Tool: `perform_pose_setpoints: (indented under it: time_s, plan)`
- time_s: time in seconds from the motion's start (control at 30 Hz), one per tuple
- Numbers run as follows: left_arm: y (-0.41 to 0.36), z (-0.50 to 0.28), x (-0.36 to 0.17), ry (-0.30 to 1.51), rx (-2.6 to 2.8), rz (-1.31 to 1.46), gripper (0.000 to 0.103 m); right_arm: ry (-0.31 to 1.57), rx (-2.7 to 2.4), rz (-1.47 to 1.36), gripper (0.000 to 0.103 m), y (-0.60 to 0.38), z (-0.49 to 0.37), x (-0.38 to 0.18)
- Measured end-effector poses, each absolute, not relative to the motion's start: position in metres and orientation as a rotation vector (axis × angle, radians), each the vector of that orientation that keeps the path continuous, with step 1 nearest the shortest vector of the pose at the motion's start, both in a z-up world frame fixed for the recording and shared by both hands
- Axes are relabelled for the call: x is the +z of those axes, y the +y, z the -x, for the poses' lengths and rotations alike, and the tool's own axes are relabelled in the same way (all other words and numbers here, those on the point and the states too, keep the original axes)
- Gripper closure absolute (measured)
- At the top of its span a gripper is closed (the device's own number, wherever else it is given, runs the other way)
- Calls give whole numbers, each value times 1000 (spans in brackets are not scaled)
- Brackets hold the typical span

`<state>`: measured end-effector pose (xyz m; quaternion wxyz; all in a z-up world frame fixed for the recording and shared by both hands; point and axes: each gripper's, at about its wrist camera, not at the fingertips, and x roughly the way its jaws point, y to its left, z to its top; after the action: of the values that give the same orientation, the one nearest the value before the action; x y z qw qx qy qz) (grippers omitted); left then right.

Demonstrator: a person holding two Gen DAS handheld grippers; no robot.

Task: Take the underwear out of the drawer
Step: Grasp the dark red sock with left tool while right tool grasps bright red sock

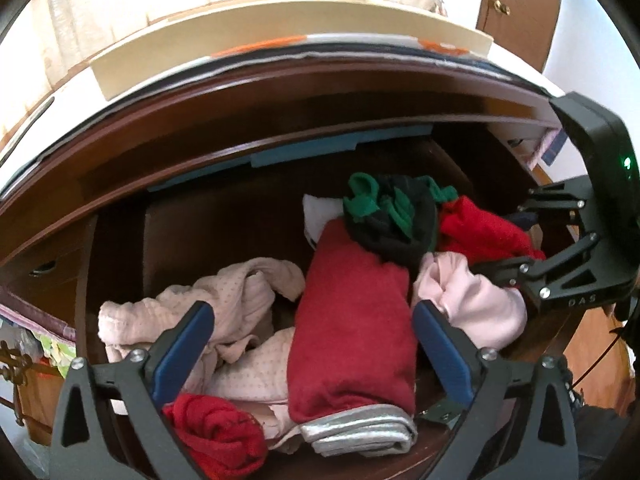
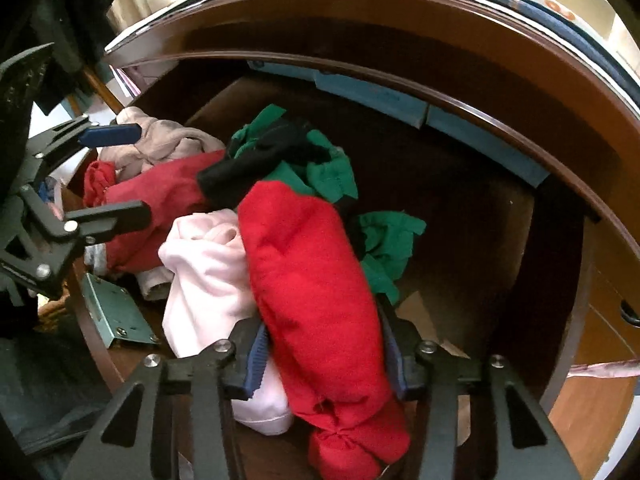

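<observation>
Left tongs (image 1: 312,344) spread wide over dark red roll (image 1: 352,332), pink garments (image 1: 224,312) beside, open wooden drawer (image 1: 240,224).

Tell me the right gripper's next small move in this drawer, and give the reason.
Probably lift the right gripper straight up a little. Its fingers already press both sides of the bright red roll, so the grip looks set. The roll leans against the pale pink garment and the black and green bundle, so a slow rise should free it without dragging them.
</observation>
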<state>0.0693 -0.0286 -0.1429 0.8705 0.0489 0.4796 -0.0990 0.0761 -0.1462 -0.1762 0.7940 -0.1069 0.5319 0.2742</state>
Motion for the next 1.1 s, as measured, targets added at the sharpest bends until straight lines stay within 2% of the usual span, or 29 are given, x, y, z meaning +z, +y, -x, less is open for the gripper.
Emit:
perform_pose_setpoints:
  time_s: [0.2,0.33,0.43,0.53,0.67,0.87,1.1]
  plan:
    - [-46,-79,-153,1089,-272,-197,17,1155,604,214,54,-152,-71,-176]
    - [-46,-89,-162,1157,-311,-177,29,1158,608,216,54,-151,-72,-177]
    - [-49,-92,-166,1177,-329,-181,32,1164,613,223,54,-152,-73,-178]
    - [-50,-93,-170,1195,-362,-175,49,1163,615,229,54,-150,-72,-179]
    - [-47,-87,-167,1163,-381,-145,61,1127,608,223,57,-150,-70,-175]
    - [-39,-82,-160,1110,-388,-100,70,1081,610,208,59,-155,-65,-170]
    - [-26,-67,-152,1035,-369,-33,73,1014,607,198,59,-159,-57,-161]
